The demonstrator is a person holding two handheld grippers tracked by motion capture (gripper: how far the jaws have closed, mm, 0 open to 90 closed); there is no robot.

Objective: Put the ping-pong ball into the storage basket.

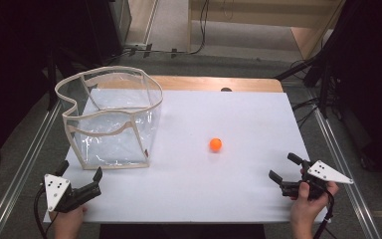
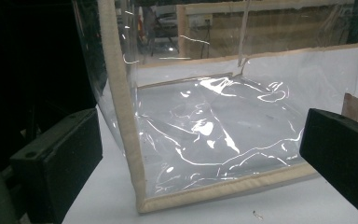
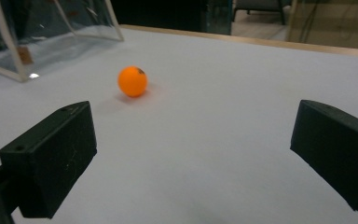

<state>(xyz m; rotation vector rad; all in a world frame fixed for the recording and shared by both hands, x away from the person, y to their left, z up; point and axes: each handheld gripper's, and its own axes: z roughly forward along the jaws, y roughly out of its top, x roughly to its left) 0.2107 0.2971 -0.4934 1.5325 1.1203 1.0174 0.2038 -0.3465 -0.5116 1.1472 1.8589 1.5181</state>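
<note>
An orange ball (image 1: 215,144) lies on the white table top (image 1: 238,114), right of centre; the right gripper view has the ball (image 3: 132,81) ahead and left of the jaws. A clear plastic bag with beige trim (image 1: 110,119) stands upright and open-topped at the left. My left gripper (image 1: 79,172) is open at the front left, just short of the bag's near corner (image 2: 140,196), nothing between its jaws. My right gripper (image 1: 284,167) is open at the front right, pointing toward the ball from some way off, with nothing in it.
The white board rests on a wooden table (image 1: 214,82) inside a metal frame (image 1: 25,159). Cables and dark equipment stand on the floor beyond the far edge. A small dark object (image 1: 226,89) sits at the board's far edge.
</note>
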